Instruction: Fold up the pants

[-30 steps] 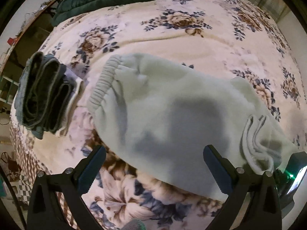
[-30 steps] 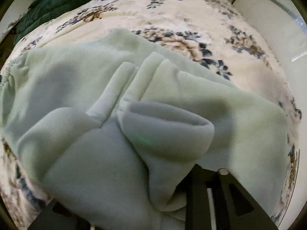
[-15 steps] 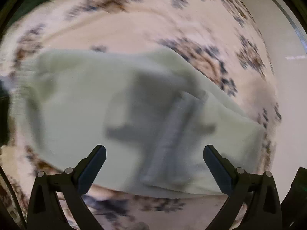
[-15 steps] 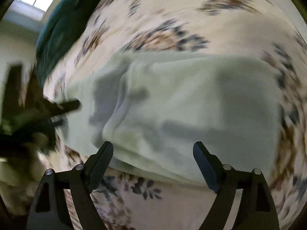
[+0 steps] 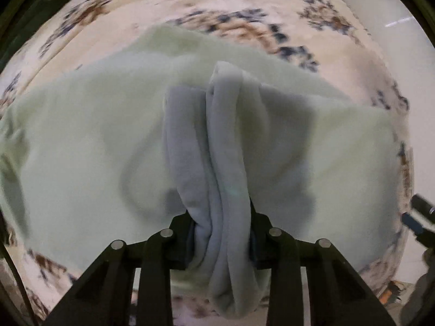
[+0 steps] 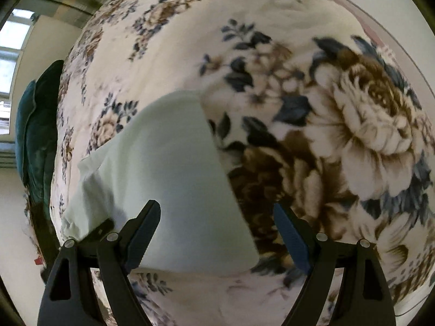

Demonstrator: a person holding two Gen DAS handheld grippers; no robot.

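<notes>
Left tongs [image 5: 221, 241], just closed, pinch a bunched ridge of the pale green pants [image 5: 81, 149] spread on the floral bed [image 5: 190, 2]; right tongs [image 6: 217, 233] hover wide open and empty over the pants' far corner, the ridge running straight ahead of the left pair

One pair of pants [image 5: 95, 141] lies on one bed [image 5: 223, 0], which carries one floral blanket [image 6: 272, 27]. Two grippers show: the left gripper [image 5: 221, 241] with two fingers [image 5: 182, 239], and the right gripper [image 6: 217, 233] with two fingers [image 6: 289, 236]. One bunched fold [image 5: 225, 146] of the pants rises between the left fingers. One dark green cushion or quilt [image 6: 38, 135] sits at the bed's far edge; whether it is one piece or two cannot be told. One window [image 6: 11, 43] shows.
</notes>
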